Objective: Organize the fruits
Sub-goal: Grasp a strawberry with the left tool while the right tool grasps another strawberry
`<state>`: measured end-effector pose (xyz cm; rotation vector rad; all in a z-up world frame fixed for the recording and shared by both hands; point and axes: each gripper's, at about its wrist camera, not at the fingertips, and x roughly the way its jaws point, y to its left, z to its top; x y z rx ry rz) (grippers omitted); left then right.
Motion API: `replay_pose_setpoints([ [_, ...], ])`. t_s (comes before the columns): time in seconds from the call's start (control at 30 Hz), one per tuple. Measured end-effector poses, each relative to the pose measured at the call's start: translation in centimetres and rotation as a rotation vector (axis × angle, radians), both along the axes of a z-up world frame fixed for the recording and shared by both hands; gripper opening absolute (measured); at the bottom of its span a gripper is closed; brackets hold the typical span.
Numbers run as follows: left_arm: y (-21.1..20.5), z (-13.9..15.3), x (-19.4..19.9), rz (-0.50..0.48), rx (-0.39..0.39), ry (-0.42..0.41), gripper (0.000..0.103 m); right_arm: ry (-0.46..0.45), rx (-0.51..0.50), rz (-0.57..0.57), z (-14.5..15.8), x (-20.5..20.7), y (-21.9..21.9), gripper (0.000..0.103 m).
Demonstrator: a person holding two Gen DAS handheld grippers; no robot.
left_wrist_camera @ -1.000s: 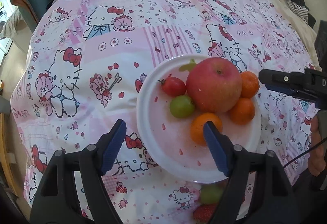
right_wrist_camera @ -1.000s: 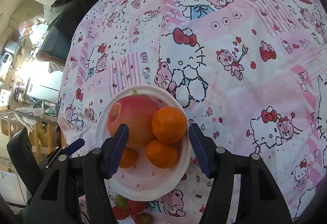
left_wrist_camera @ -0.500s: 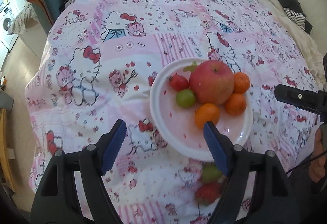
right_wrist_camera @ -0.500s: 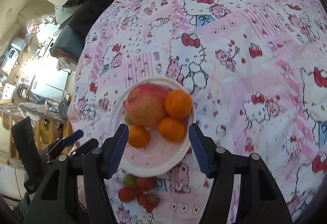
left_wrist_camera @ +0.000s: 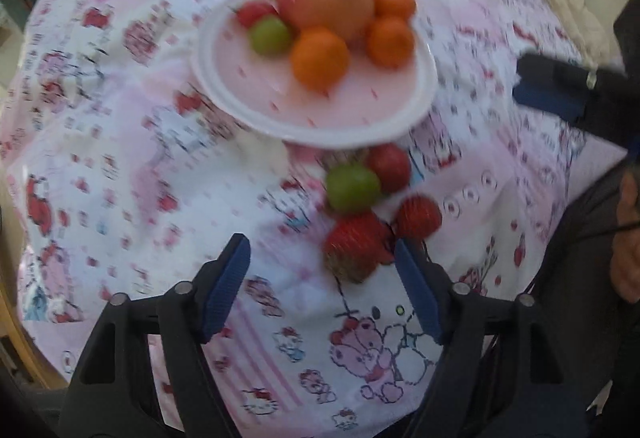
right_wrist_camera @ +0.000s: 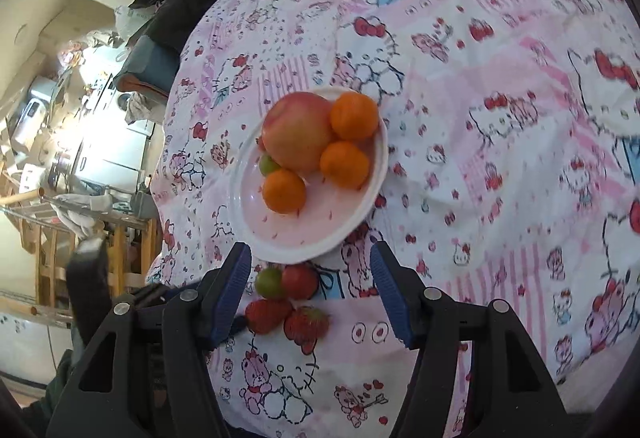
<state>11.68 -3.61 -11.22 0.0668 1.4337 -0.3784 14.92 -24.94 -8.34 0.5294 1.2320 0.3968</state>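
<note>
While blur smears left wrist view, left gripper [left_wrist_camera: 322, 272] hangs over patterned bedsheet [left_wrist_camera: 120, 166], jaws just been closing yet unclenched, nothing pinched; strawberry [left_wrist_camera: 354, 248] low centre, between blue pads, untouched. Right gripper [right_wrist_camera: 310, 290] released, empty. White plate [right_wrist_camera: 360, 210] mid-frame: apple [right_wrist_camera: 298, 130], three oranges [right_wrist_camera: 284, 190], green fruit. Below plate rim on sheet: green fruit [right_wrist_camera: 269, 281], red tomato [right_wrist_camera: 300, 281], two strawberries, lower centre.

Both wrist views downward over plate [left_wrist_camera: 416, 110]
</note>
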Motion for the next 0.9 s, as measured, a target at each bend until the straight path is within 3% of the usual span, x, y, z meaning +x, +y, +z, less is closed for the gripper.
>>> replay_pose_setpoints([
  [0.2,-2.2,-1.2,-0.4,-0.076,0.052,-0.005,0.061,0.020,-0.020,-0.028,-0.7,0.0,-0.9,0.068],
  [0.33,-3.0,-1.2,-0.8,-0.113,0.057,-0.008,0.048,0.028,-0.025,-0.051,-1.0,-0.4,-1.7,0.068],
  [0.43,-3.9,-1.4,-1.4,-0.157,0.067,-0.003,0.048,0.028,-0.027,-0.059,-1.0,-0.5,-2.0,0.068],
  [0.63,-4.4,-1.5,-1.7,-0.157,0.102,-0.037,0.030,0.023,-0.038,-0.037,-0.9,-0.4,-1.3,0.068],
  [0.77,-3.8,-0.5,-2.2,-0.161,0.065,-0.031,0.030,0.025,-0.045,-0.027,-1.0,-0.4,-0.9,0.068],
  [0.9,-2.6,2.3,-3.1,-0.138,0.010,-0.066,0.030,0.036,-0.045,-0.011,-1.2,-0.6,-0.5,0.068],
])
